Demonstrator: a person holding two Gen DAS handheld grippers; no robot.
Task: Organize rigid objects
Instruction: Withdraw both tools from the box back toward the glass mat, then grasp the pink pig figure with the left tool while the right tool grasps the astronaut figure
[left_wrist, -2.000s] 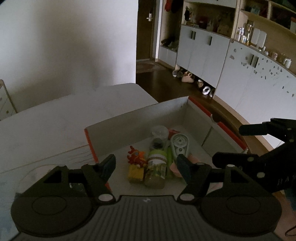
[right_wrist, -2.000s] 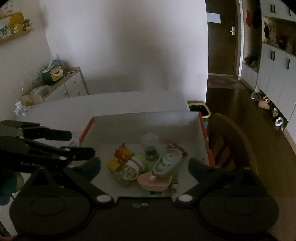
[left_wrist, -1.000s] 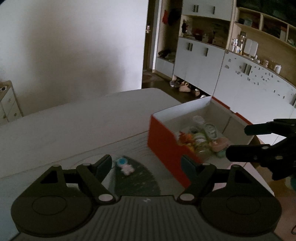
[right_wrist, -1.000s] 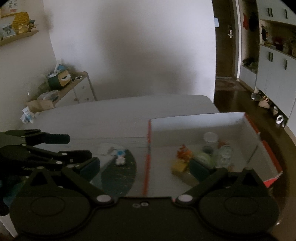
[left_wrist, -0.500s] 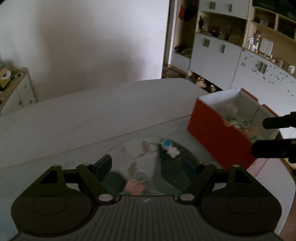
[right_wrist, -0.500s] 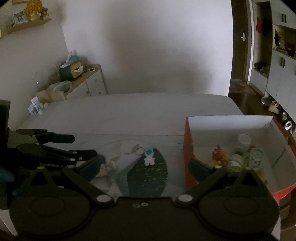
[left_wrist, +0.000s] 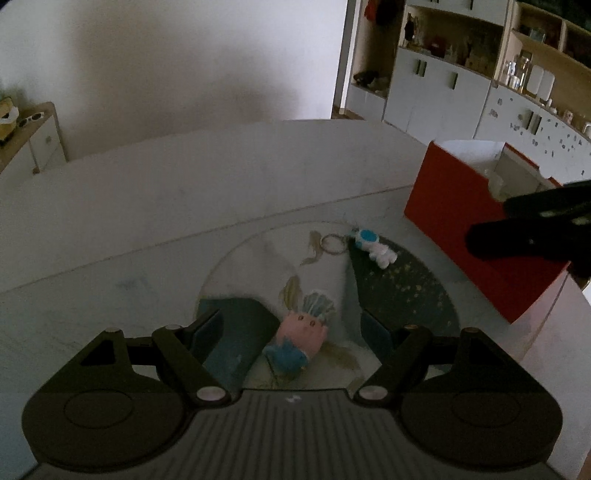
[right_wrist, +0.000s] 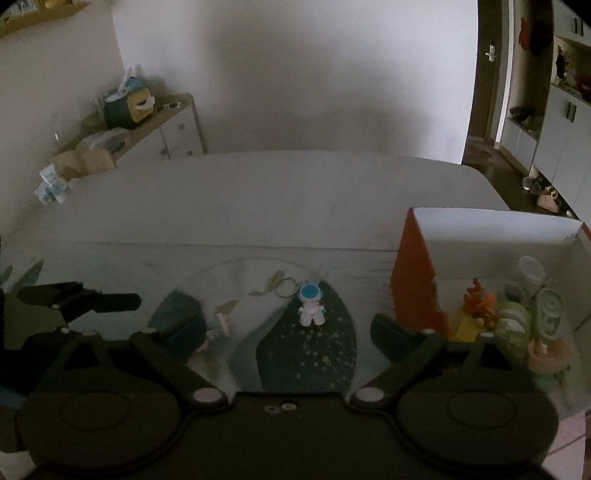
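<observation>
A small pink doll with blue hair lies on a round patterned mat, framed by the fingers of my left gripper, which stands open just above it; its pads are clear of the doll. A white astronaut keychain with a blue visor lies farther back on the mat. My right gripper hovers before the astronaut with its jaws closing and nothing pressed between them. The doll is half hidden behind its left finger. The left gripper shows at that view's left edge.
An open red cardboard box stands right of the mat, holding an orange figure, jars and other small items. A sideboard with a tissue box stands beyond the white table. White cupboards line the right wall.
Both grippers have swung left from over the box and sunk toward the mat. The doll now lies between the left fingers, and the astronaut sits centred ahead of the right ones.
</observation>
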